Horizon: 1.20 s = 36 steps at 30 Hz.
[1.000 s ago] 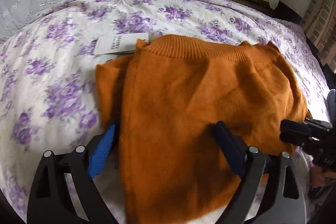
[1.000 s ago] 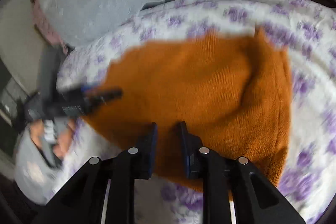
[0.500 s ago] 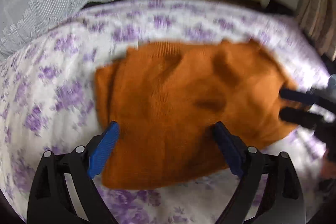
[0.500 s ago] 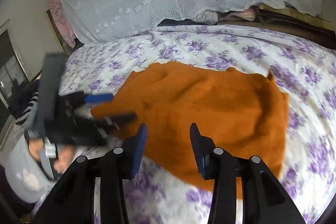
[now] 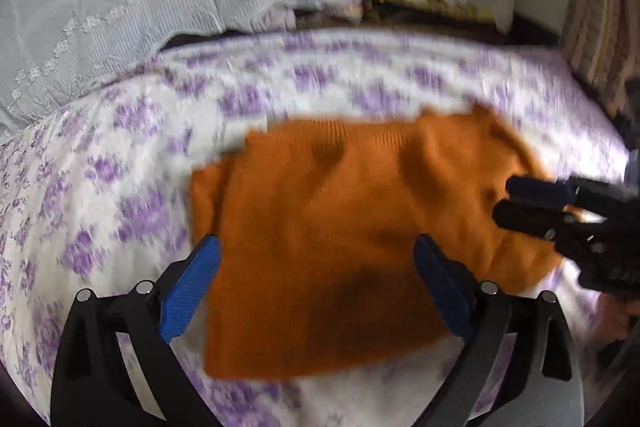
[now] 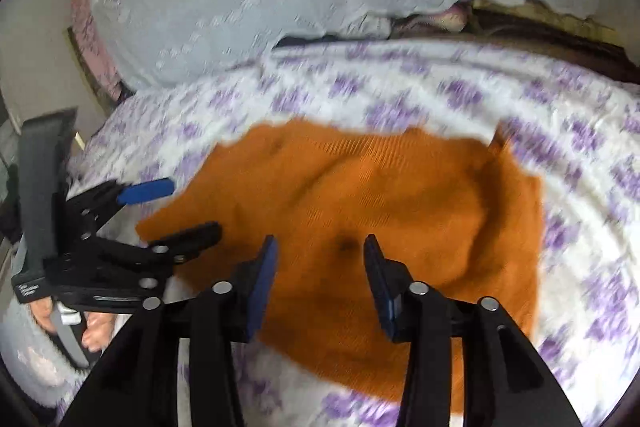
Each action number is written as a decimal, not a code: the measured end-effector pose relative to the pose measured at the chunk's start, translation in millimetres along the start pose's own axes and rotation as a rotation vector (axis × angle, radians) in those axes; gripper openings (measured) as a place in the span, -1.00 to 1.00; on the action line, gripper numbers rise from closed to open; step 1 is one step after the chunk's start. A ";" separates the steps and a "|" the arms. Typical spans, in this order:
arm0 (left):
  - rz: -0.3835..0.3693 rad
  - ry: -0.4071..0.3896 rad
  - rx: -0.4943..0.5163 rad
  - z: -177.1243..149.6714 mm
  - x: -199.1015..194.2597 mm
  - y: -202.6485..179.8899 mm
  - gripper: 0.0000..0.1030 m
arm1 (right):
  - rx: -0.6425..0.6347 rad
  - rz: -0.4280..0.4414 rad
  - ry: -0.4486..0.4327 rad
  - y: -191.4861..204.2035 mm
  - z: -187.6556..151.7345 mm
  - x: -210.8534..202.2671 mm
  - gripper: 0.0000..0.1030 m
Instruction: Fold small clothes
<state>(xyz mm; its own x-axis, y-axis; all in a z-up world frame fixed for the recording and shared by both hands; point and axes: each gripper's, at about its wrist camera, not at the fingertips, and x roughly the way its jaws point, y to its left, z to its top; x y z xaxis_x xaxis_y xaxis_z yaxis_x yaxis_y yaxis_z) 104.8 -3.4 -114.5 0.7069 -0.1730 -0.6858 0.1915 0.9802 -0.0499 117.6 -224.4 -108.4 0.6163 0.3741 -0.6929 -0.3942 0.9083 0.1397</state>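
1. Orange sweater [image 5: 344,235] lies folded flat on the floral bedspread [image 5: 132,155].
2. Left gripper [image 5: 316,279] hangs above it, jaws opening wide, nothing between them.
3. Right gripper [image 6: 318,267] too, jaws opening, holding nothing.

Ahead of your blue-padded black grippers: a plain burnt-orange knit sweater [image 5: 340,227] on a white bedsheet with purple flowers [image 5: 120,163].
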 end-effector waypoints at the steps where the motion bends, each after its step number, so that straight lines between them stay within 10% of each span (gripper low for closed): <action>1: 0.001 -0.003 -0.019 9.5 1.1 2.9 0.83 | 0.024 -0.004 -0.007 -5.7 9.1 3.4 -0.08; 9: 0.064 0.129 -0.098 14.4 79.9 23.9 0.92 | 0.150 0.004 0.023 -48.3 9.5 54.9 -0.05; 19: 0.092 0.056 -0.102 9.5 56.9 21.6 0.92 | 0.103 -0.053 -0.065 -28.2 3.7 13.7 -0.03; 36: 0.092 0.096 -0.096 -4.3 53.1 18.6 0.92 | -0.066 -0.072 0.043 5.5 -26.6 21.4 0.83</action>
<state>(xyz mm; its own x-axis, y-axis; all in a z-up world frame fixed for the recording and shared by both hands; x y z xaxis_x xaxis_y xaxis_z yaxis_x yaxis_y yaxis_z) 143.0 6.0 -154.9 0.6496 -0.0769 -0.7564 0.0596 0.9970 -0.0501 110.5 -216.4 -141.3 0.6153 0.2988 -0.7295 -0.3951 0.9176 0.0427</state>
